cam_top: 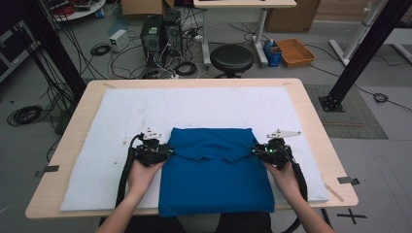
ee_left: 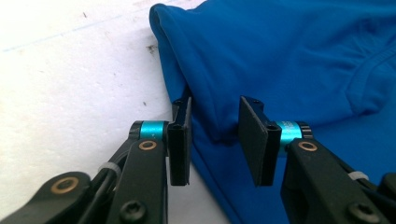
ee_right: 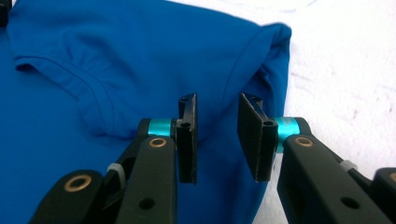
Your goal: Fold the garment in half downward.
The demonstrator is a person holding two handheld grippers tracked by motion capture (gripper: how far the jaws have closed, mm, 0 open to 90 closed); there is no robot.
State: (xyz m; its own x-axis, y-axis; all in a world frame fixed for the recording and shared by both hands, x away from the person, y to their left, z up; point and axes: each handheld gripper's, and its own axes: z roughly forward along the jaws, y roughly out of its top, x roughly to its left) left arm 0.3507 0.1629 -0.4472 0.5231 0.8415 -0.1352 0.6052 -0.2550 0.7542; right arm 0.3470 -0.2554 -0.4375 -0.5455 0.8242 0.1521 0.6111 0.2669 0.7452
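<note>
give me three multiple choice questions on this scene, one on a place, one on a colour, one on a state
1. Where does the shirt lie?
A. on the white mat
B. on the stool
C. on the floor

2. What colour is the shirt?
A. red
B. blue
C. grey

3. How do the left gripper jaws stand?
A. shut tight with nothing between them
B. clamped on a cable
C. apart, with a shirt fold between them

Answers:
1 A, the shirt rests on the white mat that covers the table.
2 B, the fabric is blue in all three views.
3 C, the left gripper view shows a gap on both sides of the fold.
</note>
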